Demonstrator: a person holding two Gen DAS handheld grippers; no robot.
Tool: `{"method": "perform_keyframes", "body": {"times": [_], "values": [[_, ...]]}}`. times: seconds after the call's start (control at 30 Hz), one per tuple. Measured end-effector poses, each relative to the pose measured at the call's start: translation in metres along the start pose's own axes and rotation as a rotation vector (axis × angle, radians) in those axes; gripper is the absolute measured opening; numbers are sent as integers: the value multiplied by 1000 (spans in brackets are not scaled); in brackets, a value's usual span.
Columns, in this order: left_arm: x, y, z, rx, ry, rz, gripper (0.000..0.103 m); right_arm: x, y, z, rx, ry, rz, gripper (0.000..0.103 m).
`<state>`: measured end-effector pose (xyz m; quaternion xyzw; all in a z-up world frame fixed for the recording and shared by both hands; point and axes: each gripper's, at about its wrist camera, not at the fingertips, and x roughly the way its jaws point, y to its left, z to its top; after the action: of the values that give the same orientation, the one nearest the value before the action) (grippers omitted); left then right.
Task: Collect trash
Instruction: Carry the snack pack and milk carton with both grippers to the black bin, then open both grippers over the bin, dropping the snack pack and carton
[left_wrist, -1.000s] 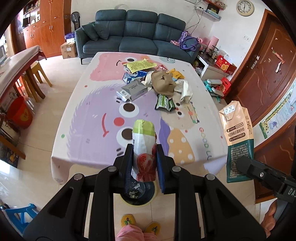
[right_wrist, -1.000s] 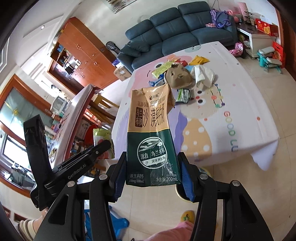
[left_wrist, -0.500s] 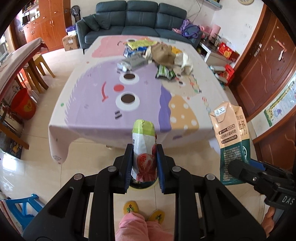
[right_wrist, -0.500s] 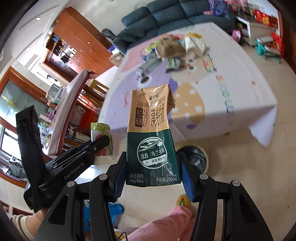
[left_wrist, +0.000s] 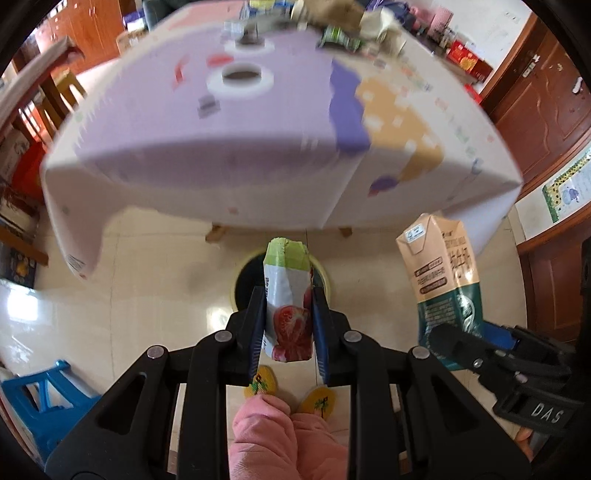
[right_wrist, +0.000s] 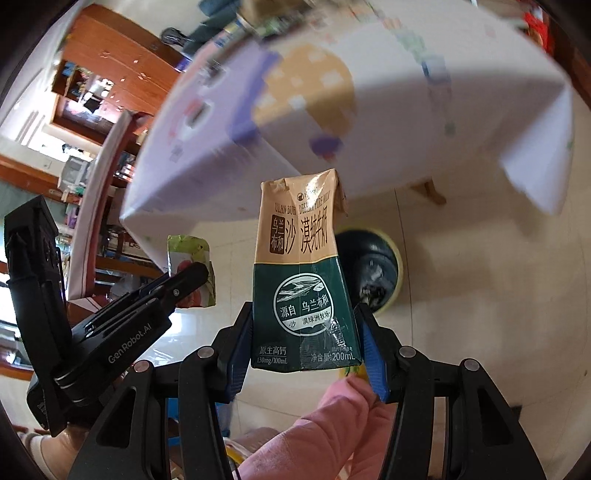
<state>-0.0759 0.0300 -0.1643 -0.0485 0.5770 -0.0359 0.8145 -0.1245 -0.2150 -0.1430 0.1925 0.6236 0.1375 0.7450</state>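
Tools (left_wrist: 289, 325) above bin (left_wrist: 243, 280), table (left_wrist: 221, 155) beyond

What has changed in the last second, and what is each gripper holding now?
Both grippers tipped down from the table toward the floor bin. Unchanged: left gripper clamps the snack packet, right gripper clamps the milk carton. Nothing dropped.

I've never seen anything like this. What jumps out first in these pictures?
Each hand-held gripper clamps a piece of trash: the left a crumpled snack wrapper, the right a green-and-tan milk carton. On the floor beyond them, before the cloth-covered table, sits a round bin.
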Motion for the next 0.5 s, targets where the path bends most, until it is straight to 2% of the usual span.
{"method": "perform_keyframes", "body": {"times": [0.27, 0.5], "values": [[113, 5, -19, -6, 86, -11, 21, 112, -56, -5, 63, 77, -3, 53], [202, 25, -24, -21, 92, -32, 24, 213, -94, 4, 72, 103, 13, 53]]}}
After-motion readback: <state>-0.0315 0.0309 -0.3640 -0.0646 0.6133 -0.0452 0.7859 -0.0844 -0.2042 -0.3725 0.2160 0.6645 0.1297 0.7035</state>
